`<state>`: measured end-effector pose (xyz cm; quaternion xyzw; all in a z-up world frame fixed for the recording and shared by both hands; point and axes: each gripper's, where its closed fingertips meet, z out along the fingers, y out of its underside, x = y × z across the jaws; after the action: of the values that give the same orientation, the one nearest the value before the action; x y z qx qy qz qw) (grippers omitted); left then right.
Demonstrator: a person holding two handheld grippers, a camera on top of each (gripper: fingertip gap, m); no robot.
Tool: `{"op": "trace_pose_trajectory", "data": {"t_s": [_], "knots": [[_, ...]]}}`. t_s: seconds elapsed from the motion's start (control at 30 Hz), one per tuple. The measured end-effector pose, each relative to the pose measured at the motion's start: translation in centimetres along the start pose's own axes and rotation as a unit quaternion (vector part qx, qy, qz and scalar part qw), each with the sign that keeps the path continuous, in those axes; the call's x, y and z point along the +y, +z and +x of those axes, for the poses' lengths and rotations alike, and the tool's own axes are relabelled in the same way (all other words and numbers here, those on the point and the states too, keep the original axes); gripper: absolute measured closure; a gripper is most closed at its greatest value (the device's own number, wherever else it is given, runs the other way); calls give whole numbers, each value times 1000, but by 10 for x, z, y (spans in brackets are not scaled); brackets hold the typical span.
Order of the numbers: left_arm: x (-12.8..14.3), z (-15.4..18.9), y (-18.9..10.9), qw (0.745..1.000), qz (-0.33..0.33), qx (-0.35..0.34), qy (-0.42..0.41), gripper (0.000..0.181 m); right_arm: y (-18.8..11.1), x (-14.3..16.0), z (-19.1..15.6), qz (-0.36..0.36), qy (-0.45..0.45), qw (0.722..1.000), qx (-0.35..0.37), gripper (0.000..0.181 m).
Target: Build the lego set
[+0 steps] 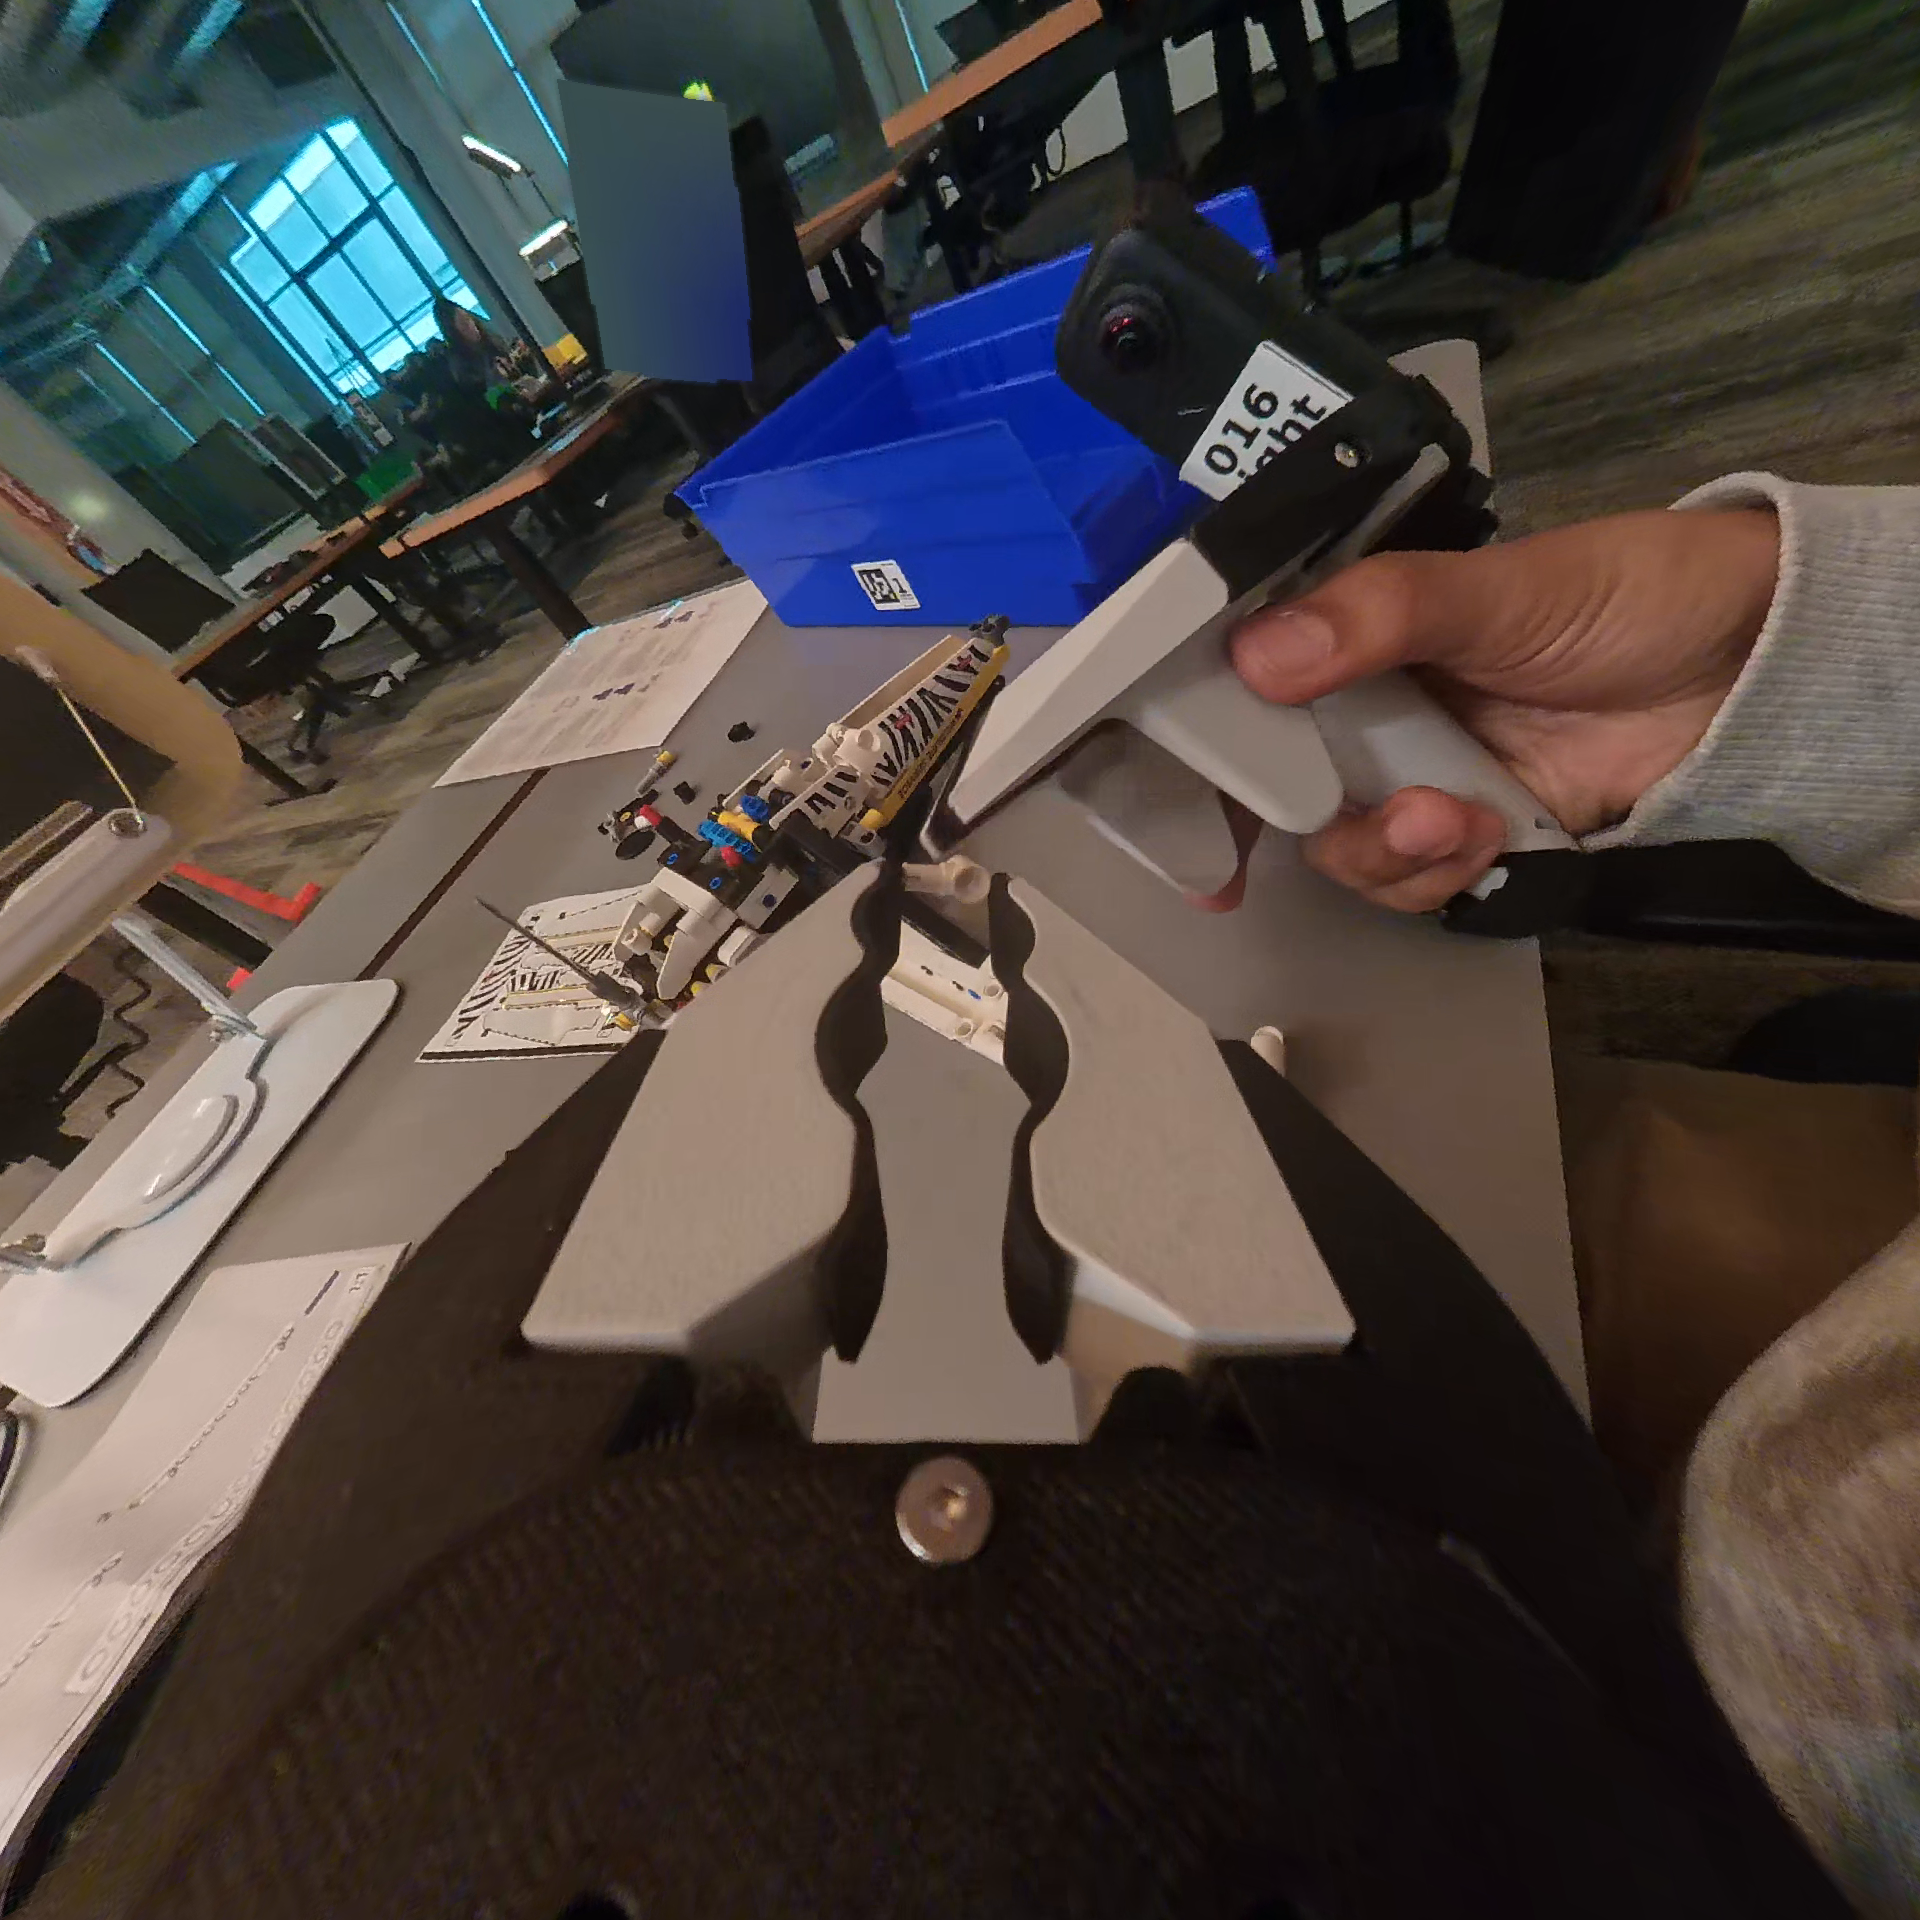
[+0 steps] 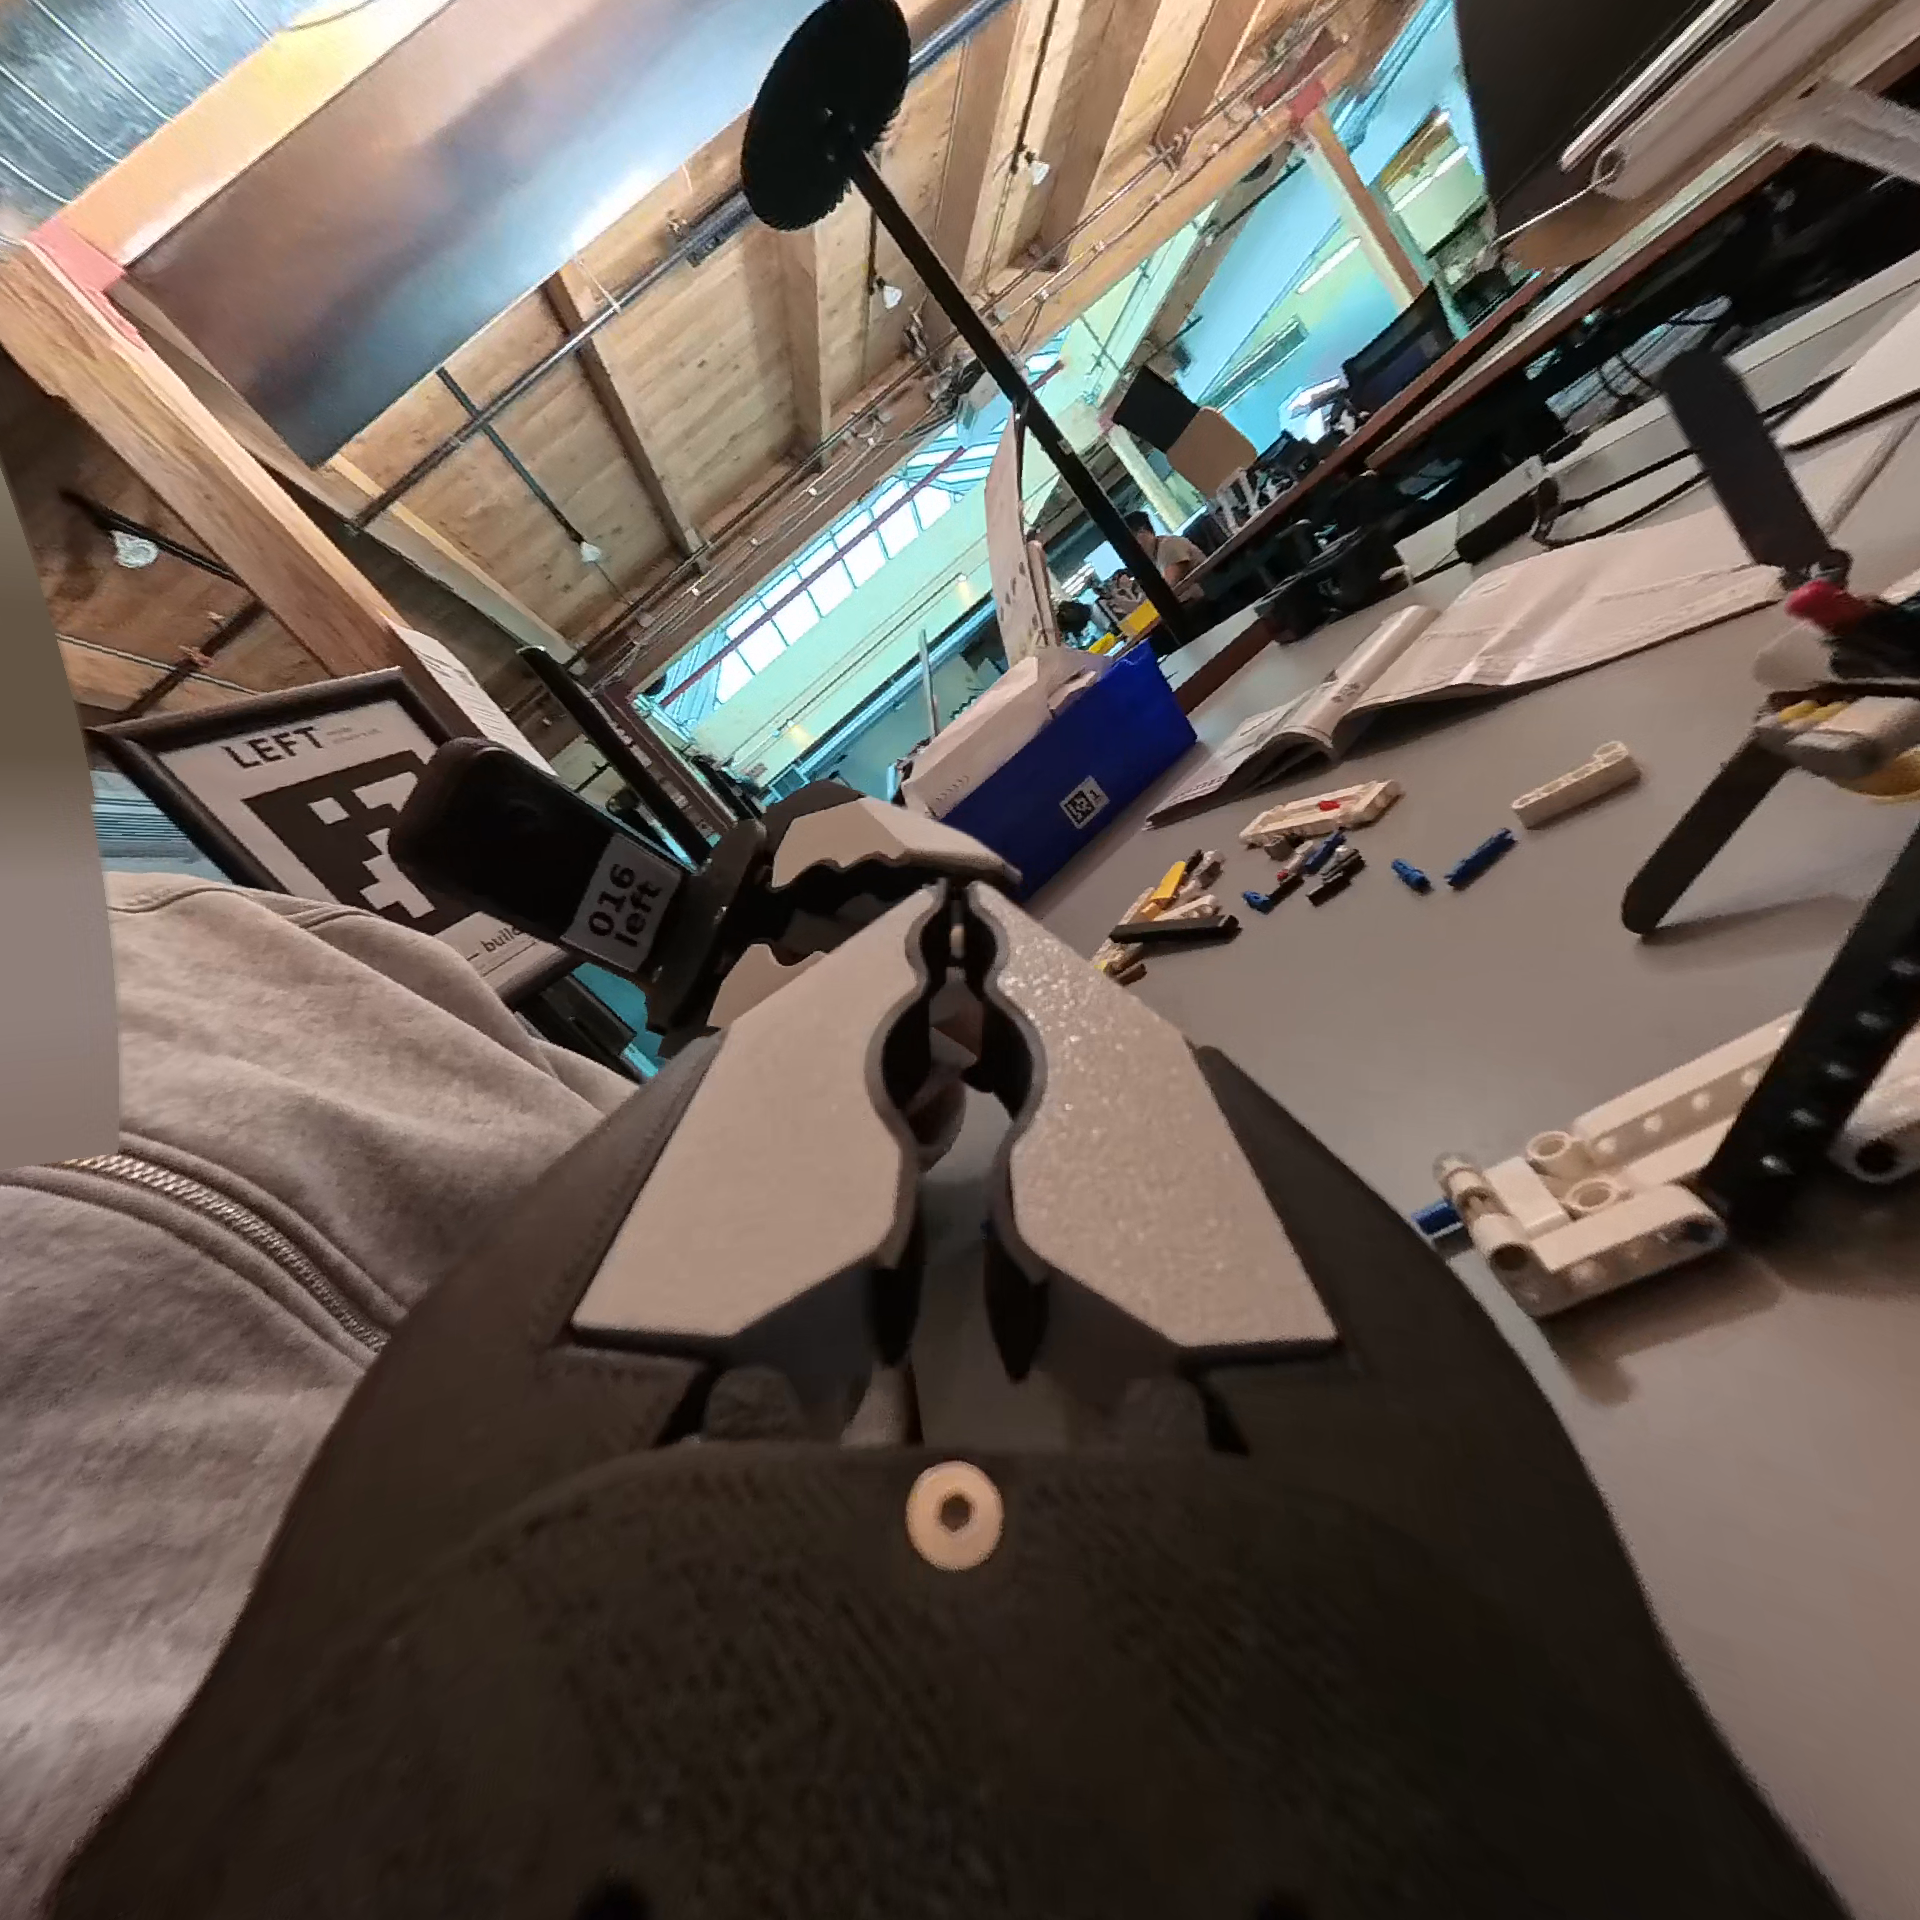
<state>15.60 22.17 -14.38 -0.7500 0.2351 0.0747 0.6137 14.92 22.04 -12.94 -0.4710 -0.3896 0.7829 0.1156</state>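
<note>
The part-built lego model (image 1: 883, 748), white and yellow with zebra stripes, lies on the grey table (image 1: 1299, 1018). My left gripper (image 1: 940, 894) is open, low over the model's near end. A small white connector (image 1: 940, 878) shows between its tips, narrower than the gap. My right gripper (image 1: 961, 816) comes in from the right, its tips beside the model's black part. In the right wrist view the right gripper (image 2: 951, 909) is shut, tip to tip. The left gripper (image 2: 883, 852) sits just behind it. A white beam assembly (image 2: 1600, 1205) with a black holed beam (image 2: 1808, 1070) lies at right.
A blue bin (image 1: 935, 468) stands beyond the model, with an instruction sheet (image 1: 613, 686) to its left. A sticker sheet (image 1: 540, 987) and loose small pieces (image 1: 665, 800) lie left of the model. More loose pieces (image 2: 1299, 862) and an open booklet (image 2: 1507, 644) show in the right wrist view. A metal plate (image 1: 187, 1122) sits at the left edge. My two grippers' fingertips are within a few centimetres of each other. The part-built lego model (image 1: 883, 748) is about equally far from each gripper, around 15 centimetres.
</note>
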Motion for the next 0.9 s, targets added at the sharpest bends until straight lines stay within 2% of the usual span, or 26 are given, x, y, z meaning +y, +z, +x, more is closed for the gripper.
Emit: {"op": "trace_pose_trajectory", "data": {"t_s": [0.07, 0.13, 0.2, 0.27, 0.47, 0.63, 0.73, 0.83, 0.9], "knots": [[-1, -1, -1, 1000, 4, 1, -5, 166, 1, 2, 4, -9, 3, 1000, 14, 164], [-2, -1, -1, 1000, 6, 1, -4, 166, 3, 6, 7, -24, -2, 999, 27, 157], [-1, -1, -1, 1000, 2, -1, 3, 166, 5, 10, 5, -37, -11, 999, 28, 161], [1, -1, -1, 1000, -2, -5, 10, 166, 6, 11, 4, -42, -23, 998, 31, 173], [-1, -2, 0, 1000, 9, 9, -26, 164, 5, 7, 6, -44, -34, 998, 34, 174], [-13, -6, -8, 988, 56, 62, -132, 153, -1, 6, 4, -49, -7, 999, 15, 174], [-19, 4, -12, 970, 70, 136, -188, 151, -1, 18, -5, -89, 21, 996, -22, 174], [-23, 19, -16, 952, 68, 206, -217, 156, -1, 27, -19, -113, 65, 988, -82, 174], [-26, 25, -19, 947, 71, 226, -219, 165, -2, 25, -23, -106, 89, 985, -105, 174]]}}
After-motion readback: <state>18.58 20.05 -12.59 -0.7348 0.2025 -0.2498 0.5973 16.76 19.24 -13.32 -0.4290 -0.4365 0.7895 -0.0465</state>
